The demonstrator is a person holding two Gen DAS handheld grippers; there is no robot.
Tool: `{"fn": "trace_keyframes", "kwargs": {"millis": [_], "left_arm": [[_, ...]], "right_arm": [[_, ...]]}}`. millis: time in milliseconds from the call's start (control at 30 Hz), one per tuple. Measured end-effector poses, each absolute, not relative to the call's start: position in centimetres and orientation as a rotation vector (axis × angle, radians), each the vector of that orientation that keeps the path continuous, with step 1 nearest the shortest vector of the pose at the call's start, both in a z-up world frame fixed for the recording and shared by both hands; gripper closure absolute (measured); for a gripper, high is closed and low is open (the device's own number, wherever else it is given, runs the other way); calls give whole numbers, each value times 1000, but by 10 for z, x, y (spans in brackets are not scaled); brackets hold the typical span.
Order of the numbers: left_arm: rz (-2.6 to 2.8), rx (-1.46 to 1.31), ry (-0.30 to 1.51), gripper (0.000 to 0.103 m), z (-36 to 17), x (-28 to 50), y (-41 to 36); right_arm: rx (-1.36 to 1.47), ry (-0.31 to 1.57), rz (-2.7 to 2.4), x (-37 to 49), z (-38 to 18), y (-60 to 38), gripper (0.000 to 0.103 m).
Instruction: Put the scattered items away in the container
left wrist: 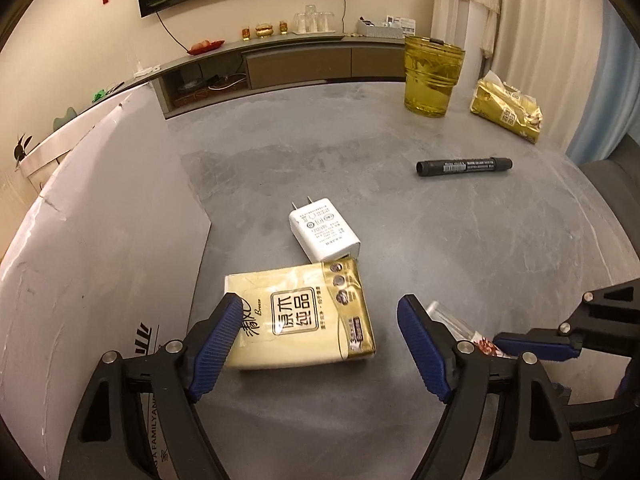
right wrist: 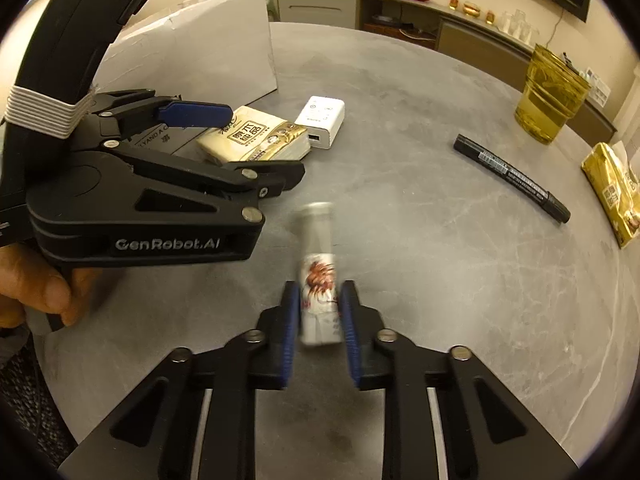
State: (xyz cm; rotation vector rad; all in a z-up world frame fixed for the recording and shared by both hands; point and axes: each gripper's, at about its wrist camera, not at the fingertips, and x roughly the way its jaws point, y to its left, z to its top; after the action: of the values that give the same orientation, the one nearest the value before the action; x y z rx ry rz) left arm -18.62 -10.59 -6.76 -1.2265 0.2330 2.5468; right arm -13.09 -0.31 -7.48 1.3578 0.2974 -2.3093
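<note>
A small white tube [right wrist: 318, 276] is held between the narrow jaws of the right gripper [right wrist: 320, 320]. The left gripper [left wrist: 316, 340] is held wide open over the tissue pack [left wrist: 304, 316]. The tube looks blurry, so it could be dropped if squeezed too softly. Near the white box [left wrist: 100, 220], one charger [left wrist: 324, 236], one marker [left wrist: 464, 167] and two tissue packs are counted.
</note>
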Motion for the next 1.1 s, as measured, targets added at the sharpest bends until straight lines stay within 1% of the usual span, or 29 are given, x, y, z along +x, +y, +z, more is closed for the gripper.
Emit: {"fn": "trace_keyframes", "kwargs": {"millis": [167,300,400,633,733,900,1100], "left_arm": [[2538,-1216,225,23,-69,-186,-106],[2440,-1164,157,22,-64,-180,-100],[2475,-1151,153,22,-60,-177,-102],[2502,-1224,138,22,-76,-185,-99],[2477,-1272,178,22,-83,-187,-93],[2448,-1277,103,25,-82,-187,-102],[2451,-1247,87,27,-71,-182,-104]], "right_arm": [[1412,227,-2325,-136,-74,7,82],[1458,137,-2337,-140,-74,20,82],[1478,87,-2347,-140,-74,29,82],[1480,85,-2354,-138,-73,27,82],[1477,81,-2357,-137,-73,28,82],[1478,54,-2354,-140,-73,28,82],[1474,8,-2353,-140,-71,28,82]]}}
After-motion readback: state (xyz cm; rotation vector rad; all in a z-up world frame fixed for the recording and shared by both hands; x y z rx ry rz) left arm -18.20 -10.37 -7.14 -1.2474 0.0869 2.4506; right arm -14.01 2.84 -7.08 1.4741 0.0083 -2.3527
